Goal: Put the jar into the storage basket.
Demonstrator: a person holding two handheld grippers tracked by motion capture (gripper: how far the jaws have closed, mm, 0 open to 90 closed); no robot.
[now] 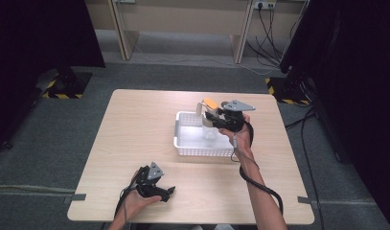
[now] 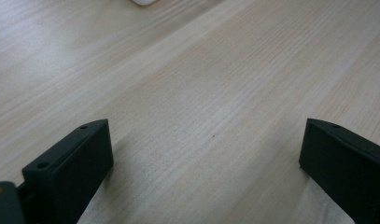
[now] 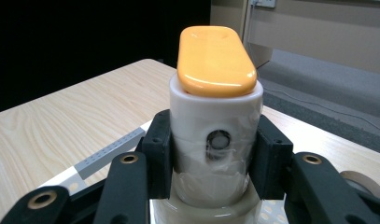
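Now the right gripper (image 1: 215, 116) jaws squeeze a white bottle (image 3: 216, 151) with an orange cap (image 3: 216, 62) over the white basket (image 1: 183, 143). It might slip and drop. The left gripper (image 1: 156, 188) jaws rest open on the worktop (image 1: 135, 124).

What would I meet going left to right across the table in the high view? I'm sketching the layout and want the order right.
Left gripper at the near edge → white basket → right gripper, shut on a white bottle with an orange cap above the basket's right part.
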